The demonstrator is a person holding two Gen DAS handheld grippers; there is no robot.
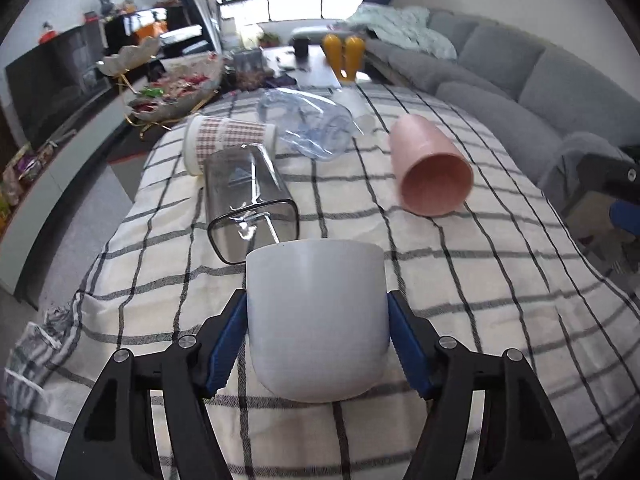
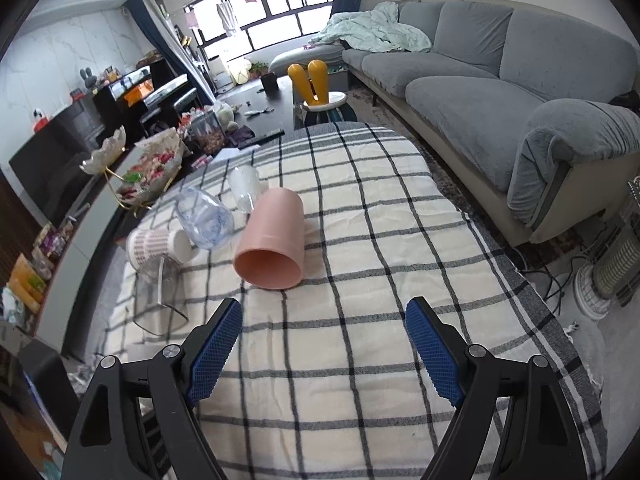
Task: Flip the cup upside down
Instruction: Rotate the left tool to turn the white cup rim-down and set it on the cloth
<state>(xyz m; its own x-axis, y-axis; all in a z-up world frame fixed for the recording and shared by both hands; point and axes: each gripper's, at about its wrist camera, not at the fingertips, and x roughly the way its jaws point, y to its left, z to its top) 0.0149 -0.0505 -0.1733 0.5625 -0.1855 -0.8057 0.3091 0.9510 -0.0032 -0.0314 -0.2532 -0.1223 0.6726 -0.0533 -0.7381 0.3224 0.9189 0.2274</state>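
My left gripper (image 1: pixel 317 312) is shut on a white cup (image 1: pixel 316 316). Its blue pads (image 1: pixel 228 344) press both sides, and the cup's wider end points up, above the checked tablecloth (image 1: pixel 500 280). A pink cup (image 1: pixel 430 164) lies on its side to the right, mouth toward me; it also shows in the right wrist view (image 2: pixel 272 240). My right gripper (image 2: pixel 324 344) is open and empty above the cloth, short of the pink cup.
A clear square cup (image 1: pixel 248 196), a plaid paper cup (image 1: pixel 228 140) and a clear blue-tinted bottle (image 1: pixel 312 120) lie on their sides at the left. A grey sofa (image 2: pixel 500 92) runs along the right. A heater (image 2: pixel 616 264) stands on the floor at the right.
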